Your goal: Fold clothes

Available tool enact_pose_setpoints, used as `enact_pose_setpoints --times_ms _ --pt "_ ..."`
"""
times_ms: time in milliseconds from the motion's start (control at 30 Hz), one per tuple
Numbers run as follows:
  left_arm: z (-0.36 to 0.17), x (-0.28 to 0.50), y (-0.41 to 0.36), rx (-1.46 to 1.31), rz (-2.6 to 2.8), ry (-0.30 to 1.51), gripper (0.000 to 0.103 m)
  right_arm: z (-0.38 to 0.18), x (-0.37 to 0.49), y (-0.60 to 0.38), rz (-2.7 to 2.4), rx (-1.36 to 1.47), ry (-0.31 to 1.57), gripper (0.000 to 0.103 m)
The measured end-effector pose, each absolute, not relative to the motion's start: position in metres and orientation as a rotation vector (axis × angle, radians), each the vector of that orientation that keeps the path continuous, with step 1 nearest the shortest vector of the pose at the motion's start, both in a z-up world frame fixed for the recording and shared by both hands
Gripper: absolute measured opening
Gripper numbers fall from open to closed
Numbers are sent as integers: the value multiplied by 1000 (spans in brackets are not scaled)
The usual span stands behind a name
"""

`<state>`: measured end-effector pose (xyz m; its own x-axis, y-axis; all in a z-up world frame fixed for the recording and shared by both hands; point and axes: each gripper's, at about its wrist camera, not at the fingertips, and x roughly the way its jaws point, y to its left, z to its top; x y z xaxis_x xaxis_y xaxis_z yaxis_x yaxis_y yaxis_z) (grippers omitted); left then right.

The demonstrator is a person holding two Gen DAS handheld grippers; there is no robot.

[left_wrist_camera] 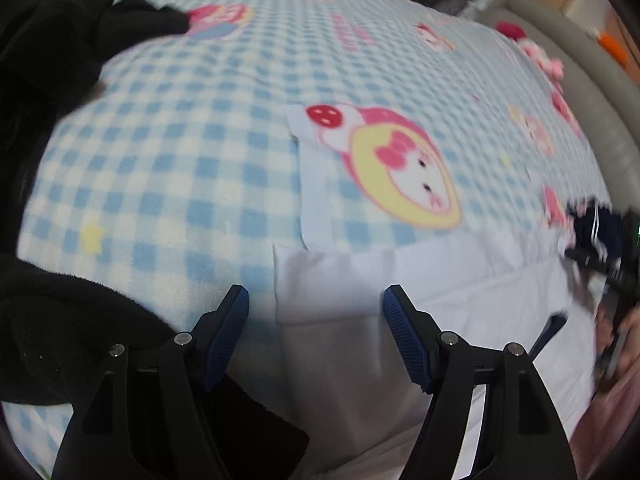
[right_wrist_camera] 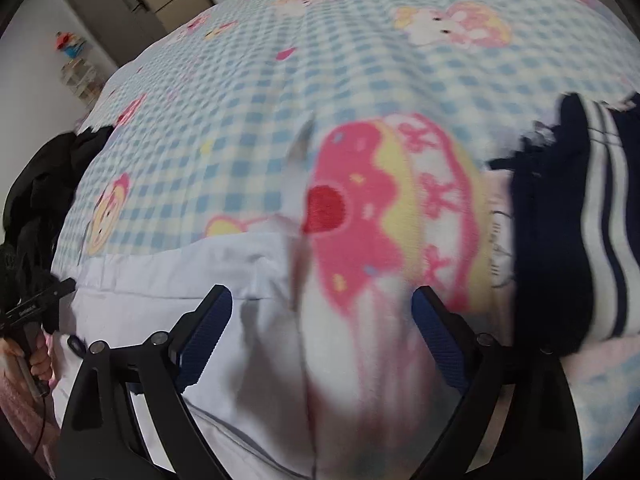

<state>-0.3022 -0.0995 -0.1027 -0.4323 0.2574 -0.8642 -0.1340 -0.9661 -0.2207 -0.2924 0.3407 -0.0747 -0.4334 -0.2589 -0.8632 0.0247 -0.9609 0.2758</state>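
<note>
A white garment lies flat on a blue-checked blanket with cartoon prints; a white strap runs away from it. My left gripper is open just above the garment's corner, blue pads apart. In the right wrist view the white garment lies at lower left. My right gripper is open over its edge and the blanket. Both views are blurred.
Black clothes lie at the left of the bed, and also show in the right wrist view. A navy garment with white stripes lies at the right. A grey bed edge runs along the right.
</note>
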Motion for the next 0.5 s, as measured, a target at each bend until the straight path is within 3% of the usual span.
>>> enact_pose_setpoints --times_ms 33,67,133,200,300,500 --pt "-103 -301 -98 -1506 2476 -168 70 -74 -293 334 -2490 1544 -309 86" --pt "-102 -301 -97 -1486 2477 -168 67 -73 -295 330 -2490 1532 -285 75" --pt "-103 -306 -96 -1460 2472 -185 35 -75 -302 324 -2495 1541 -237 59" --pt "-102 -314 -93 -1462 2468 -201 15 -78 -313 322 -2493 1558 -217 31" --pt "-79 -304 -89 -1390 2509 -167 10 -62 -314 326 -2484 1505 -254 7" --pt "-22 -257 -78 -1201 2601 -1 9 2 -257 313 -2552 1247 -145 7"
